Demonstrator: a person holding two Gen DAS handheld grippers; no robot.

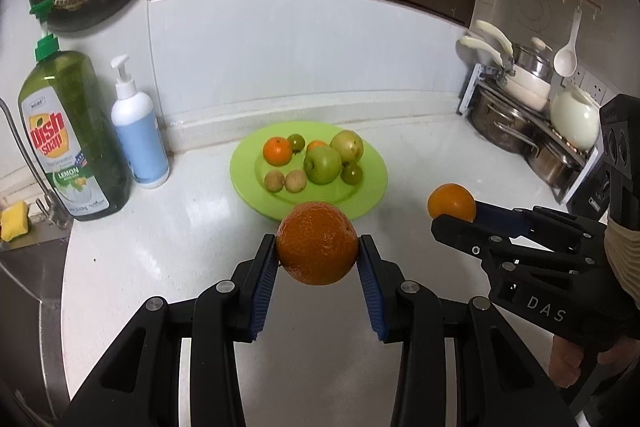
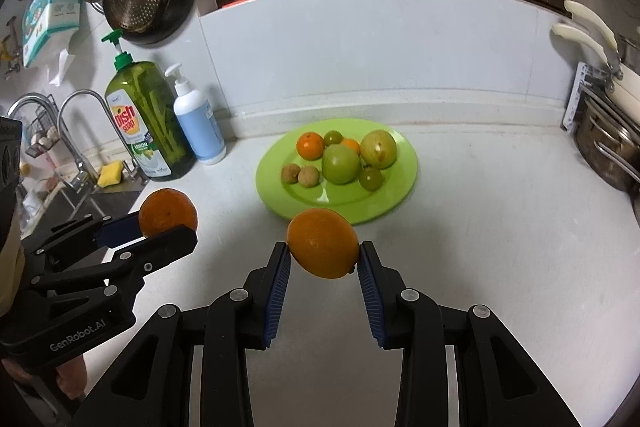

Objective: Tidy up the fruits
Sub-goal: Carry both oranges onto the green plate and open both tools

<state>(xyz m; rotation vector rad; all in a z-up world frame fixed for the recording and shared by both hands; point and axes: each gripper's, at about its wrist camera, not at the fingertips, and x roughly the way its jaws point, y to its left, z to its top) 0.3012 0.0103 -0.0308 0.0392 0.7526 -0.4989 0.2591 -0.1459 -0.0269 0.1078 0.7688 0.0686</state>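
Orange and round, a dimpled fruit (image 1: pixel 317 242) sits clamped between the blue ribbed pads of the left gripper (image 1: pixel 318 253), lifted clear of the white stone desk (image 1: pixel 160 247). The right gripper (image 2: pixel 323 255) grips a smoother orange fruit (image 2: pixel 323 243) the same way. Beyond both, toward the desk's back edge, a round lime-green plastic plate (image 1: pixel 372 183) carries green apples, small oranges and two brown fruits.

Two oranges (image 1: pixel 317 243) (image 1: pixel 451 202) are off the plate, one at 6 o'clock, one at 4; on the single green plate (image 1: pixel 248 183) lie two small oranges (image 1: pixel 277 150), two apples (image 1: pixel 322 165), two small green fruits (image 1: pixel 352 173) and two brown ones (image 1: pixel 274 181); two bottles (image 1: pixel 138 131) stand at 9 o'clock
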